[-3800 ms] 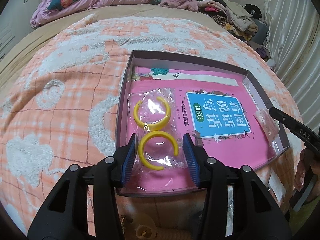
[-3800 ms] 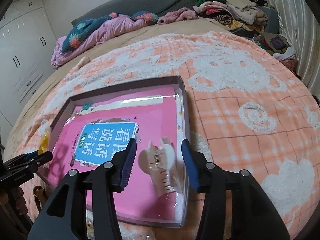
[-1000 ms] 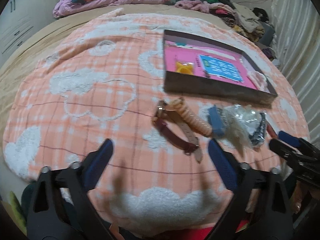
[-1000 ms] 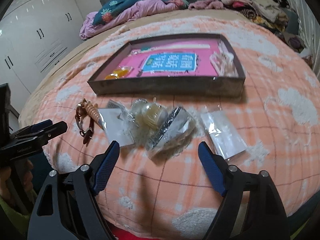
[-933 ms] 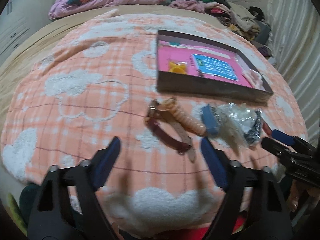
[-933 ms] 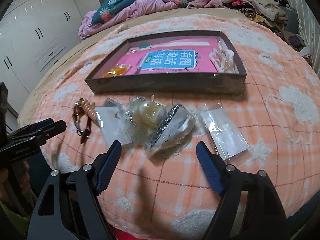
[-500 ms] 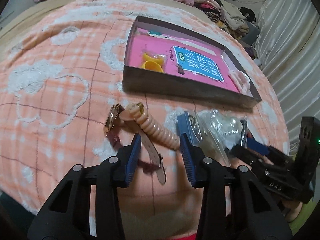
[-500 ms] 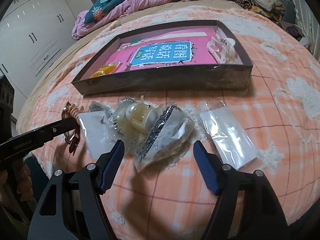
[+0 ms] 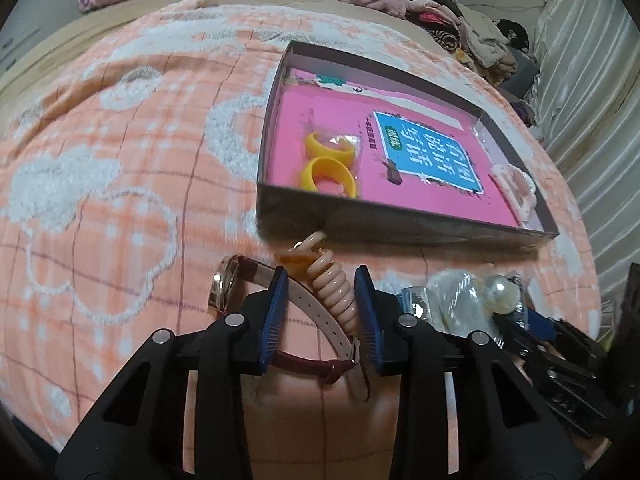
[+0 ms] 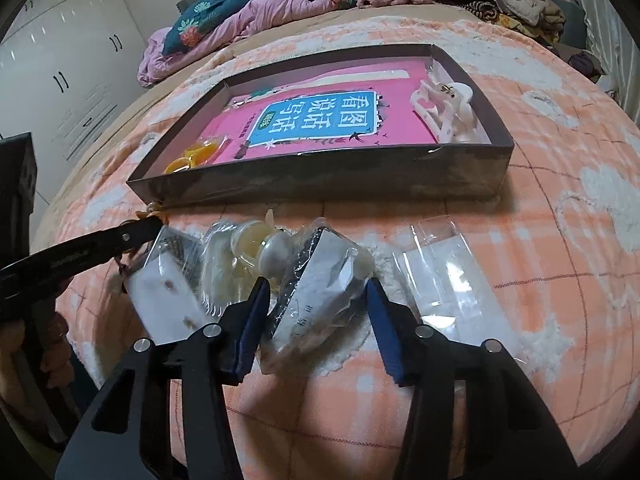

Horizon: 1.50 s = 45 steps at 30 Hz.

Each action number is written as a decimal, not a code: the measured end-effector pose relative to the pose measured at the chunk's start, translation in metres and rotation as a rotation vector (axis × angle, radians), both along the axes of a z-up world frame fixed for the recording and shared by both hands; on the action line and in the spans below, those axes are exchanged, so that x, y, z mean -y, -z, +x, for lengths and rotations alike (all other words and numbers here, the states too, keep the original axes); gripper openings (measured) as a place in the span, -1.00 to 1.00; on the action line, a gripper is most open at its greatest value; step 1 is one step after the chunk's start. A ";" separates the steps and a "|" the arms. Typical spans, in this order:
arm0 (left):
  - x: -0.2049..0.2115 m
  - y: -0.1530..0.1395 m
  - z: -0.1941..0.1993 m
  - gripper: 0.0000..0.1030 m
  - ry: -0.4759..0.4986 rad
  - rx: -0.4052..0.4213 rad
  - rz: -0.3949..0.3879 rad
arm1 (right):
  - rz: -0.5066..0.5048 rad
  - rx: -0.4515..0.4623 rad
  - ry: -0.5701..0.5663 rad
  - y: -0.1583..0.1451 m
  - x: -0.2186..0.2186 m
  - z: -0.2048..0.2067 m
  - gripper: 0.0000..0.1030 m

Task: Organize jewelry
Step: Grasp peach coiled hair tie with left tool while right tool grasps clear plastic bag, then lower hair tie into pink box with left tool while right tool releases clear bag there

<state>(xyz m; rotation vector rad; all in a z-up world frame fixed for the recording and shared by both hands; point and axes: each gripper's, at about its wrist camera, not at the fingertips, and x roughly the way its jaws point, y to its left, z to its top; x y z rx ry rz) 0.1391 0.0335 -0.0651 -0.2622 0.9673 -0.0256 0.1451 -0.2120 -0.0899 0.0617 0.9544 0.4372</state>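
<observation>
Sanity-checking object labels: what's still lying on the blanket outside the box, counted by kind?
Clear plastic packets: 4
Watch: 1
Spiral hair tie: 1
Total: 6

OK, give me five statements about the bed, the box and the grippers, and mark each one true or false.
1. The yellow rings lie inside the box. True.
2. The coiled hair tie lies in the box. False: it lies on the blanket, in front of the box, between the left gripper pads.
3. The white hair claw is in the box. True.
4. The right gripper straddles a clear packet. True.
5. The watch is in a plastic bag. False: it lies bare on the blanket.
</observation>
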 end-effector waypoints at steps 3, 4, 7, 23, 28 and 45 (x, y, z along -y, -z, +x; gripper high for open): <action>0.000 -0.003 -0.001 -0.72 0.016 0.012 0.007 | 0.003 0.012 -0.006 -0.005 0.007 -0.006 -0.15; 0.001 -0.003 -0.002 -0.72 0.018 0.014 0.011 | 0.003 0.015 -0.005 -0.007 0.009 -0.007 -0.16; -0.002 -0.005 -0.005 -0.73 0.028 0.016 0.010 | 0.019 0.021 0.007 -0.013 0.020 -0.011 -0.18; 0.006 -0.045 -0.015 -0.81 0.073 0.104 -0.018 | 0.066 0.123 0.053 -0.052 0.051 -0.016 -0.25; 0.014 -0.061 -0.007 -0.81 0.091 0.139 -0.008 | 0.059 0.145 0.044 -0.058 0.051 -0.015 -0.42; 0.029 -0.084 0.040 -0.81 0.114 0.188 0.012 | 0.098 0.226 0.022 -0.094 0.051 0.002 -0.44</action>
